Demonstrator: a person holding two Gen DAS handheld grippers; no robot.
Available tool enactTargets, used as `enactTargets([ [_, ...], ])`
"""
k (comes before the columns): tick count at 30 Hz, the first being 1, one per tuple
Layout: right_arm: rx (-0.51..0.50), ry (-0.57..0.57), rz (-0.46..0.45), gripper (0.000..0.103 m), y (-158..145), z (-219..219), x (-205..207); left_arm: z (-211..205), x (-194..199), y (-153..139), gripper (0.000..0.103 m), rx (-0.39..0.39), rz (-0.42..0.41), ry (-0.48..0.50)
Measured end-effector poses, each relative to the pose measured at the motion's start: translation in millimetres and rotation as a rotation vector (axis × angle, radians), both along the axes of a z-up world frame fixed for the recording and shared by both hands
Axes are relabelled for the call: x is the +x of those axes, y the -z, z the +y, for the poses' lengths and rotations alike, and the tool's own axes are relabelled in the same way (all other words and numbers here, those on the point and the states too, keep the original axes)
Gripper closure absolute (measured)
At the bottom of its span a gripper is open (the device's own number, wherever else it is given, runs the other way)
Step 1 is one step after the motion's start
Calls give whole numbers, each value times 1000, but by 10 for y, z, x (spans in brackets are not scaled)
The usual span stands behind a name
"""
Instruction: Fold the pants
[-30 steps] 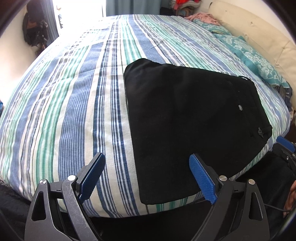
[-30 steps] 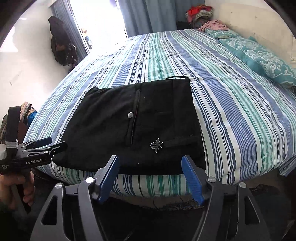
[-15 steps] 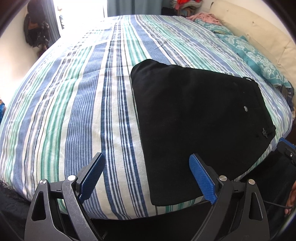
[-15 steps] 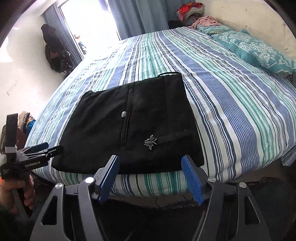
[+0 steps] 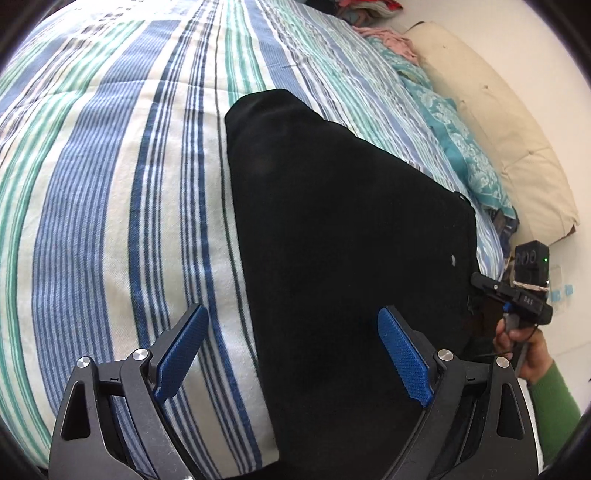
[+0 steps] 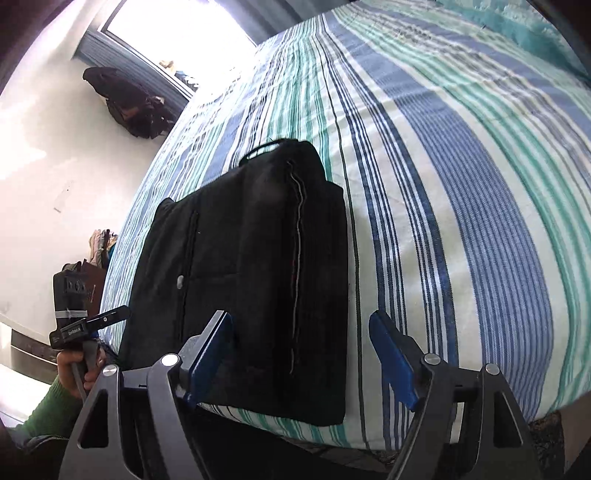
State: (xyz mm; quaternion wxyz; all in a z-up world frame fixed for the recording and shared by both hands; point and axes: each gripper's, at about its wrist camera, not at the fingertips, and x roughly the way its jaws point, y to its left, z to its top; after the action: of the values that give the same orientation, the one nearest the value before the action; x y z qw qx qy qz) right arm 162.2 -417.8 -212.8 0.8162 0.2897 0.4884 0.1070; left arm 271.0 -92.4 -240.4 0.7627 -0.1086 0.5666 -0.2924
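Both claws are closer in on the pants than a second ago, pitched down more; the views are now filled with black fabric where earlier the whole bed showed. Reads as an approach to grab the near edge for another fold. No grasp yet.

Right claw (image 6: 301, 356): jaws have just been opening, now wide. Nothing pinched. Left pad (image 6: 210, 354) sits over the near edge of the pants (image 6: 240, 266); right pad hangs past the garment's right edge, above the striped bedspread (image 6: 461, 192). So the near right corner lies in the gap; contact I can't confirm.

Left claw (image 5: 291, 360): also wide, empty. Its right pad (image 5: 404, 363) is over the black cloth, its left pad over stripes; the garment's left edge runs between them. Touching or hovering: can't tell.

Pants: already a compact folded rectangle at the near edge of the bed, from 6 o'clock up toward centre in both views, seam stitching and a small metal button facing up.

Outward: teal pillow (image 5: 461, 147) and cream headboard cushion (image 5: 491, 122) at 2 o'clock in the left view. Window (image 6: 184, 33) and dark clothes hanging on the wall at 11 o'clock in the right view. Each camera catches the other claw's handle in a green-sleeved hand (image 5: 524, 354) at frame edge.

Judgement: next is closing on both near corners together; risk is pinching bedspread with the fabric.
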Motion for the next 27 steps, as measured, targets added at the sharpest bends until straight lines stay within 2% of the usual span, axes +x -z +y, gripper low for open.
enactTargets([
  [5,190,-29,9,22,235,-59,205,-227,66,59,10,-47,32,33],
  [6,232,-28,3,26,262,-70,230,-262,72,66,16,-37,27,29],
  [7,257,-34,6,29,276,-55,253,-297,62,62,38,-4,12,25],
  [8,226,-48,13,37,262,-15,267,-318,56,51,46,25,-4,26],
  [9,182,-71,12,45,223,42,273,-321,64,35,62,21,-11,24],
  [10,163,-88,3,49,179,84,267,-303,52,-2,72,3,-17,18],
  [12,117,-103,-17,60,49,164,241,-243,28,-72,79,-9,-26,6],
  [15,49,-124,-67,66,-224,313,229,-198,-24,-245,82,-16,-60,-1],
  [19,33,-164,-158,68,-628,474,339,-66,68,-525,82,-56,-108,-23],
  [22,31,-200,-215,68,-861,651,598,125,354,-748,82,-75,-145,-67],
  [27,40,-221,-293,68,-1090,879,1366,389,1069,-1053,82,-38,-239,-136],
])
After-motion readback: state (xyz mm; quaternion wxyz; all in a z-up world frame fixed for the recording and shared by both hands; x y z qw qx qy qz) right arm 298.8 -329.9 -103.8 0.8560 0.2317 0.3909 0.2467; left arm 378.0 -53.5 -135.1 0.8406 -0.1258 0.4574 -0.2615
